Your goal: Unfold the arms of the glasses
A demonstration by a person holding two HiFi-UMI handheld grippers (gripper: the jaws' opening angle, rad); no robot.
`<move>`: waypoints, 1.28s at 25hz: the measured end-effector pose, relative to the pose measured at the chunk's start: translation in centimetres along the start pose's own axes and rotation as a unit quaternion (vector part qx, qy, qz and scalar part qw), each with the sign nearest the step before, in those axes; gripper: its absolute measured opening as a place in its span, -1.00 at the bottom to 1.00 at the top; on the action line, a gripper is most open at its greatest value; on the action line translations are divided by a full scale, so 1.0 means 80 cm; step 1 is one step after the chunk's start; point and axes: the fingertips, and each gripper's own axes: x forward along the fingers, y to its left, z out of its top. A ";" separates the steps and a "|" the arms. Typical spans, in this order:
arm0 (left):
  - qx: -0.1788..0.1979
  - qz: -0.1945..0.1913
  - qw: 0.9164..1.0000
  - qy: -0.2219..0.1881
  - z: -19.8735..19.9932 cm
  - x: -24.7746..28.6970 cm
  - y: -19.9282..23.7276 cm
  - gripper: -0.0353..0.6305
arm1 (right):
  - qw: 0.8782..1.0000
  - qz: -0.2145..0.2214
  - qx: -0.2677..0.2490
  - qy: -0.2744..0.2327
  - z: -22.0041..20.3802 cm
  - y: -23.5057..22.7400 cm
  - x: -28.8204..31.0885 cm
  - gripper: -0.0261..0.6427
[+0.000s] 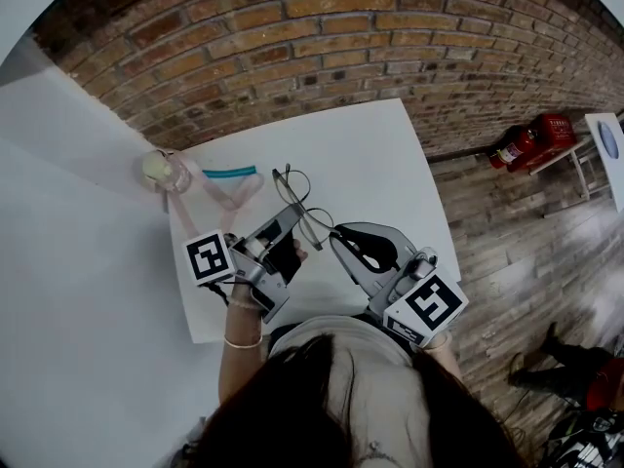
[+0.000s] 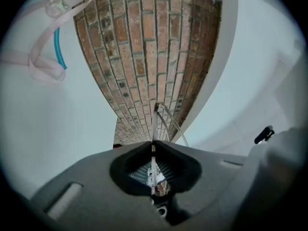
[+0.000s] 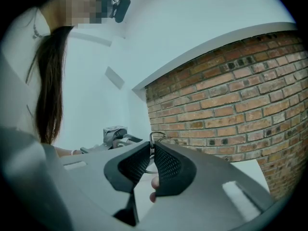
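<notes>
Behind glasses (image 1: 306, 211) lie pink strap (image 1: 232, 195) & teal strip (image 1: 230, 172)

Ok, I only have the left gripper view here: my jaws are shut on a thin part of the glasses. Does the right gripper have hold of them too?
Observer: Yes. The right gripper view shows the right gripper shut on a wire part of the glasses.
Operator: Where do they sit relative to the table?
Observer: In the head view they span between the left gripper and the right one, over the near half of the white table. One lens rim sticks out toward the brick wall.
</notes>
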 end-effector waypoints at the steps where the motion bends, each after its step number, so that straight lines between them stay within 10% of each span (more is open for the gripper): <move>1: 0.000 0.001 1.000 0.001 -0.001 0.000 0.001 -0.82 | 1.000 0.000 0.000 -0.001 0.002 -0.001 -0.001 -0.81; 32: -0.006 0.013 1.000 0.028 -0.027 0.007 0.014 -0.83 | 0.999 -0.017 -0.005 -0.035 0.041 -0.024 -0.015 -0.82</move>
